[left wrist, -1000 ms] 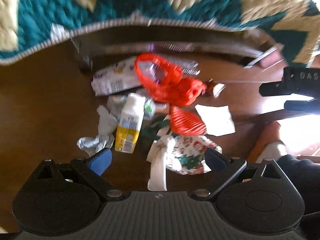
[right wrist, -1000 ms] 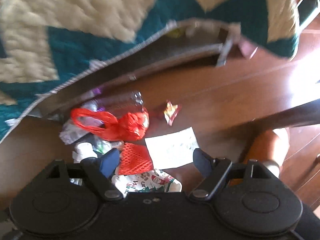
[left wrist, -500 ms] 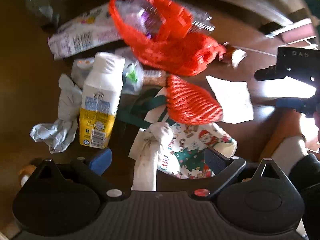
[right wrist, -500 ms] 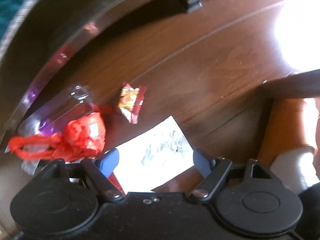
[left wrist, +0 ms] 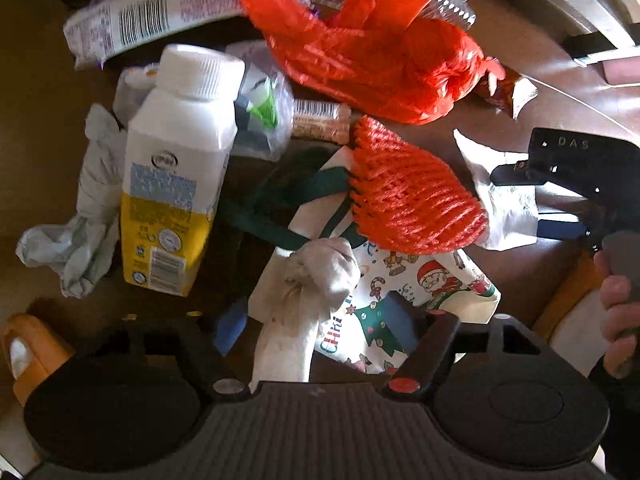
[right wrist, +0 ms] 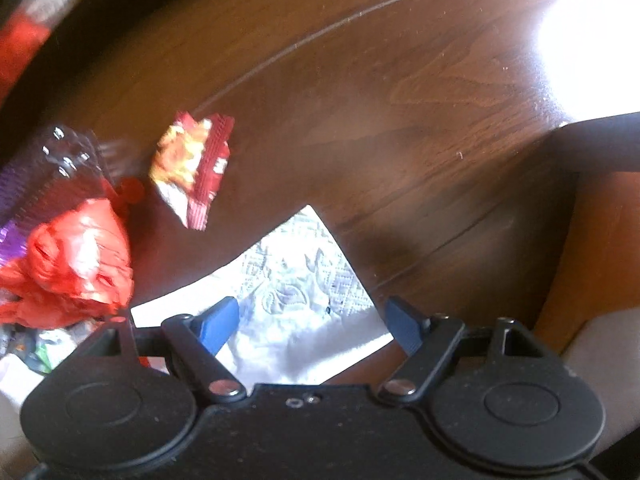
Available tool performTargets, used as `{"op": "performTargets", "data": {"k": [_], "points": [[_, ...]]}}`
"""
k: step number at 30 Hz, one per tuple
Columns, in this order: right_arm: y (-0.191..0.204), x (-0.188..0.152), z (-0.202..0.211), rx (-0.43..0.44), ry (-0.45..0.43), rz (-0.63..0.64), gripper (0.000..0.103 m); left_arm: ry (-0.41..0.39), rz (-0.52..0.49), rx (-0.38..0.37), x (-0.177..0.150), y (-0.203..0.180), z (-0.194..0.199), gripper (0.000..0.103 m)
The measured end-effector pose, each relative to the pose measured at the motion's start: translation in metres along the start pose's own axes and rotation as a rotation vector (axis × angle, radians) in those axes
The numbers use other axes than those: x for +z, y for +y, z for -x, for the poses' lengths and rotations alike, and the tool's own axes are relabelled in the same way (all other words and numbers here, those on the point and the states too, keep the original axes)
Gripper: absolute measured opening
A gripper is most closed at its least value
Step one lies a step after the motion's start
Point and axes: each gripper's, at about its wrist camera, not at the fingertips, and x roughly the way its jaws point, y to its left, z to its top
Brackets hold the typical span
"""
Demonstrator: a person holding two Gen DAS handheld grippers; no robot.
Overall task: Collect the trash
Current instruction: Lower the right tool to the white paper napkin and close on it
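Note:
Trash lies in a heap on the wooden floor [right wrist: 400, 100]. My left gripper [left wrist: 316, 322] points down at a Christmas-print bag [left wrist: 420, 292]. The bag's white knotted neck [left wrist: 320, 276] runs between the jaws, which are closing, and I see no pad pressing on it. A red net [left wrist: 412, 200], a red plastic bag [left wrist: 372, 52] and a white-and-yellow carton [left wrist: 176, 184] lie just beyond. My right gripper [right wrist: 312, 326] hangs open over a white napkin [right wrist: 296, 292]. A red snack wrapper [right wrist: 192, 164] lies further out, to its left.
Crumpled grey paper [left wrist: 80, 248] and a white barcode pack [left wrist: 140, 20] lie left of the carton. A clear plastic container [right wrist: 68, 160] sits by the red bag. An orange-and-white shape [right wrist: 592, 248] and a dark furniture leg [right wrist: 600, 144] stand at the right.
Both grippers have dropped close to the trash, and the quilt has slid out of view. The left jaws have narrowed around the bag's knotted neck. The right jaws keep their width.

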Motion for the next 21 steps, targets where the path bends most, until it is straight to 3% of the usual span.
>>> {"op": "performTargets", "data": {"k": [9, 15, 18, 21], "points": [[-0.002, 0.001, -0.001, -0.017, -0.025, -0.009, 0.078, 0.014, 0.006, -0.011, 0.003, 0.004, -0.010, 0.040], [-0.003, -0.007, 0.000, -0.040, -0.041, 0.015, 0.075, 0.009, -0.007, -0.019, 0.002, 0.010, -0.009, 0.032], [0.001, -0.008, 0.002, -0.049, -0.054, 0.005, 0.061, 0.008, -0.016, -0.016, 0.002, 0.009, -0.011, 0.028], [0.004, -0.004, 0.009, -0.041, -0.083, 0.009, 0.016, 0.007, -0.022, -0.013, 0.000, 0.002, -0.018, 0.026]]}}
